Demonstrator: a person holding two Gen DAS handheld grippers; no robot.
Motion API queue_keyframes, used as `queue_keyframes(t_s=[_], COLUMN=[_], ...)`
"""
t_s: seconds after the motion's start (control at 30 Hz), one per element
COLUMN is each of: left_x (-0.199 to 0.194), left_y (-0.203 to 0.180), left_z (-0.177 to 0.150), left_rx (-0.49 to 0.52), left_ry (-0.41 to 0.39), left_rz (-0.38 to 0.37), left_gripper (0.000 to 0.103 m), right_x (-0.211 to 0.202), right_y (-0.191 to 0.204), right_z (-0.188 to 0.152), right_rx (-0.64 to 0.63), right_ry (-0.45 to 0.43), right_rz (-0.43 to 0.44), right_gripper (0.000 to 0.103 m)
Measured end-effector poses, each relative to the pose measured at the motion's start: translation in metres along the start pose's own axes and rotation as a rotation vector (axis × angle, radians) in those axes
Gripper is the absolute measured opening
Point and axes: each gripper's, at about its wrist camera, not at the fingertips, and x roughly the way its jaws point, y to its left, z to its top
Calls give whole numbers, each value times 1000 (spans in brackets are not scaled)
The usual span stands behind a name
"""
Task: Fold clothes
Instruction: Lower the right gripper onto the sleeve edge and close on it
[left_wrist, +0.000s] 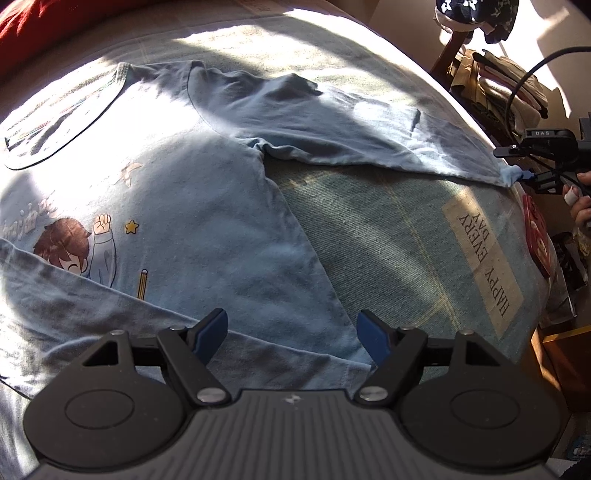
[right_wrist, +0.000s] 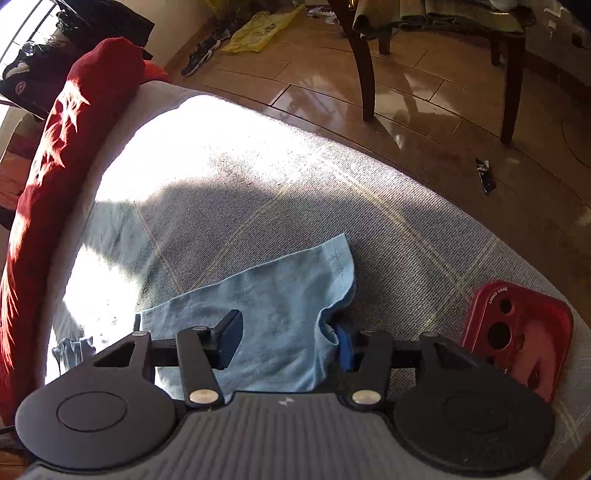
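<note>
Just between the spread right claw (right_wrist: 286, 341) pads, blue shirt (right_wrist: 273, 314) sleeve, ungripped.

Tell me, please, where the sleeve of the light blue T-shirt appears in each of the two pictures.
Left wrist view: the sleeve stretches from upper centre to the right edge.
Right wrist view: the sleeve lies at lower centre, between the right gripper fingers.
Shared landmark: the red phone case beside the sleeve's end.
</note>
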Motion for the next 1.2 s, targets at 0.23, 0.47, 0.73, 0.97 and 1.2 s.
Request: queue_keyframes(t_s=[0.23,0.47,0.73,0.97,1.2], left_x=[0,-2,-4,-6,-9], left_y=[-2,-5,-8,-3,-4], left_z=[0,0,-2,-11,-11], left_rx=[8,12,10,-8,-15], left_ry=[-3,-3,-17,-11,-18], left_rz=[-3,5,-1,8,8], left_gripper=[77,77,77,77,77], right_x=[-5,-4,-8,2,0], right_y=[-23,-33,-7,-22,-21], right_z=[-7,-12,-10,-9,-6], right_rx=[44,105,-27,25,57], right_ry=[20,-2,26,3,-24], right_rz=[11,50,23,30,35], right_gripper=[15,6,16,16,7])
